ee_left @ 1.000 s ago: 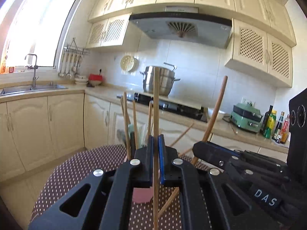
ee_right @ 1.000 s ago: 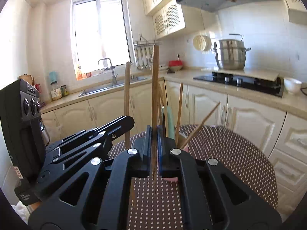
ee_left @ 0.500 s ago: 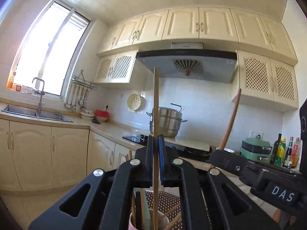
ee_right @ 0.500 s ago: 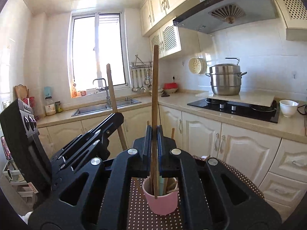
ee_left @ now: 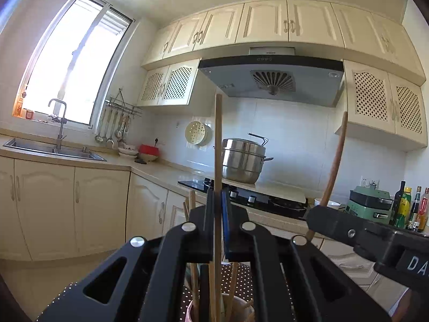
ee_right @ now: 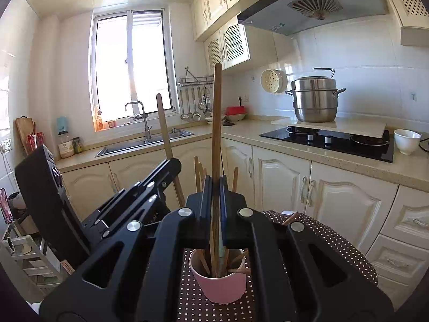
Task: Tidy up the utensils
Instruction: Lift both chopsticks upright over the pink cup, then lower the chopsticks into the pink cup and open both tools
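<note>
A light wooden chopstick (ee_left: 218,145) is clamped upright between the closed jaws of the left gripper (ee_left: 217,209), its upper end rising in front of the range hood (ee_left: 270,77) and its lower end reaching down into the pink cup (ee_left: 191,311), of which only the rim is seen at the bottom edge of the left wrist view. A darker brown chopstick (ee_right: 216,123) is clamped in the same way between the shut jaws of the right gripper (ee_right: 214,204), standing nearly upright with its lower part inside the pink cup (ee_right: 219,285). Several other wooden chopsticks (ee_right: 199,171) are already stood in that cup, leaning at differing angles, and a pale green utensil appears among them, though its kind cannot be told. The cup is set on a round table covered with a brown, white-dotted cloth (ee_right: 321,238). In the right wrist view the left gripper (ee_right: 166,171) is seen just to the left, with its chopstick (ee_right: 164,126) tilted; in the left wrist view the right gripper (ee_left: 319,217) is seen at the right, with its chopstick (ee_left: 336,158) leaning. Behind, a steel steamer pot (ee_right: 313,99) is stood by the black hob (ee_right: 332,139), and a sink (ee_right: 144,145) lies beneath the window.
</note>
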